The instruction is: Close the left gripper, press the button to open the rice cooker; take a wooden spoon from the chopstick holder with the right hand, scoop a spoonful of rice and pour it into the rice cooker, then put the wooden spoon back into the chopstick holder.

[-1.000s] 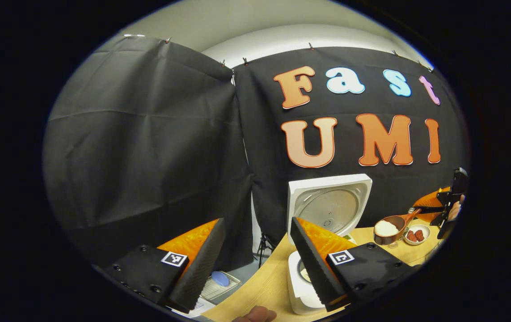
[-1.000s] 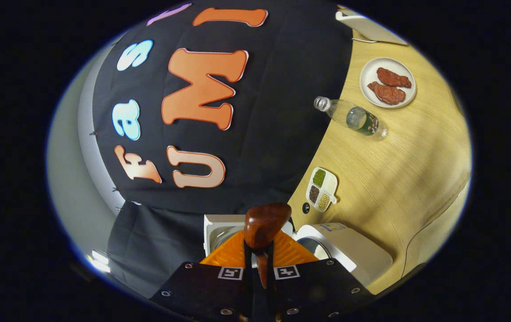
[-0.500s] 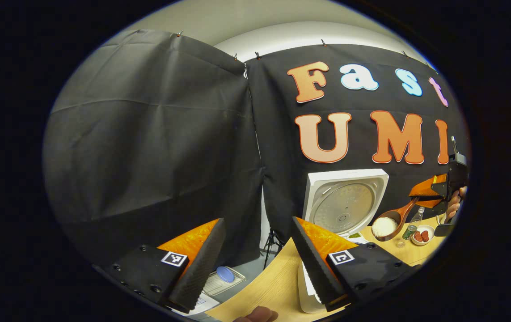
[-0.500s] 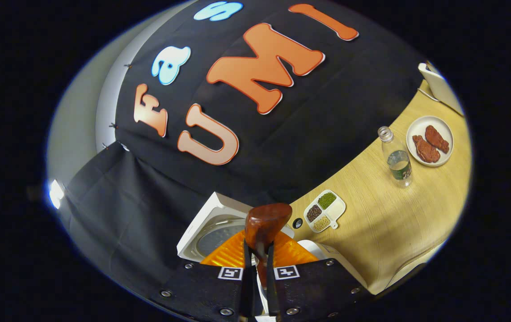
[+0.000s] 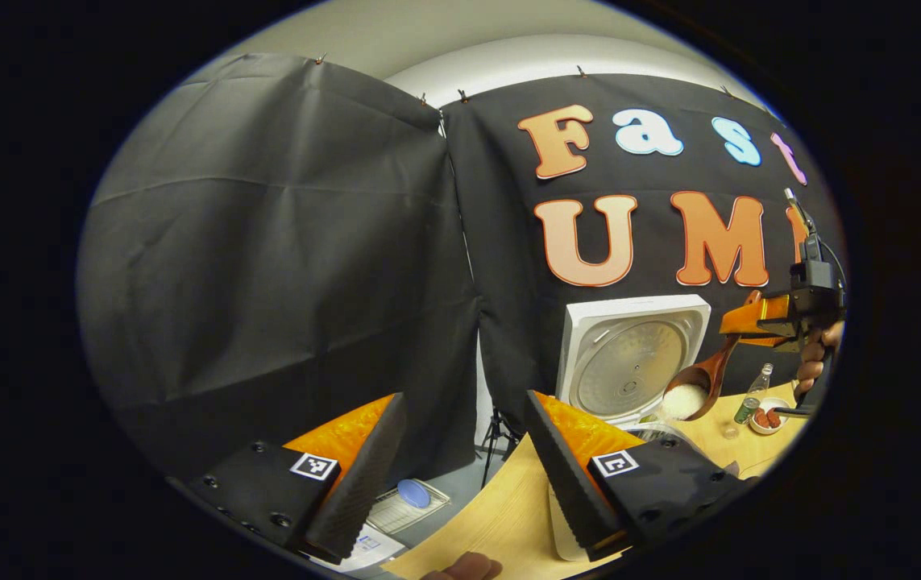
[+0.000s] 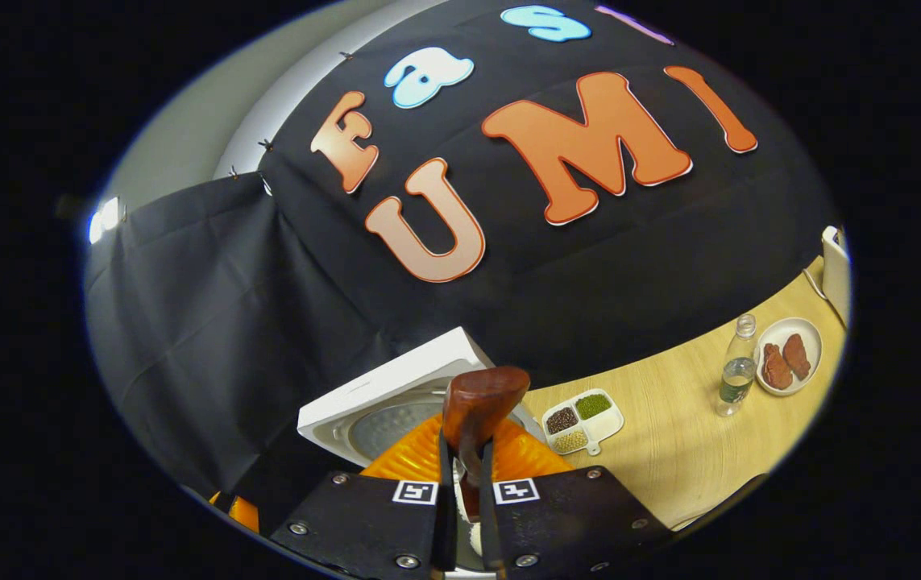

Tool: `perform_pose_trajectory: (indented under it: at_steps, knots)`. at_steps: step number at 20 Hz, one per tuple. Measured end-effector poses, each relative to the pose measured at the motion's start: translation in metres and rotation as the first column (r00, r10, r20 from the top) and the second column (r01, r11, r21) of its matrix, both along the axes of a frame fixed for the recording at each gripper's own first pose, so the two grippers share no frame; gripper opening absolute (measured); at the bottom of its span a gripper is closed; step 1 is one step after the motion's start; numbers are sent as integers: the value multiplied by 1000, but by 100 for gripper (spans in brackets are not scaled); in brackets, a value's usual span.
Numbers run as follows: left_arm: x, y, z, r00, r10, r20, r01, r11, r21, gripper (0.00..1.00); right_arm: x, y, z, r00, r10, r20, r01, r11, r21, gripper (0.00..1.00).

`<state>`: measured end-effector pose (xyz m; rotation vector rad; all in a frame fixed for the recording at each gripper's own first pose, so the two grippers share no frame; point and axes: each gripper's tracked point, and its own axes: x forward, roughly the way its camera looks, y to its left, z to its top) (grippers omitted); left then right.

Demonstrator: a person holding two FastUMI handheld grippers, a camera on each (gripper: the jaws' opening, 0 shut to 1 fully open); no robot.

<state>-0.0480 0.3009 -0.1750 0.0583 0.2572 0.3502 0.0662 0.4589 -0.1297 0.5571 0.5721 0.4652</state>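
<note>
On the wooden table (image 6: 670, 451), right gripper (image 6: 464, 475) pinches one wooden spoon (image 6: 480, 399); left gripper (image 5: 460, 459) spread, seeing rice (image 5: 684, 400).

Rice-laden wooden spoon (image 5: 694, 387) before rice cooker (image 5: 629, 362)

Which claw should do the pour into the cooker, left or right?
Right. The right claw is shut on the wooden spoon, whose bowl of rice hangs tilted in front of the open rice cooker lid. The left claw is open and holds nothing.
</note>
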Motion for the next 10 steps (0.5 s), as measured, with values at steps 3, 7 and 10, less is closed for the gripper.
perform_pose_trajectory:
  at_steps: [3,7,10]
  knots:
    - [5,14,-4,1000,8,-4,-8,1000,-7,99,-2,6,5,999,15,37,-14,999,-35,11]
    - [5,13,-5,1000,0,-3,0,1000,-6,99,-7,12,15,993,44,113,-32,994,-104,11]
    - [8,13,-6,1000,-2,-1,2,1000,-6,99,-12,20,21,984,84,159,-60,987,-150,11]
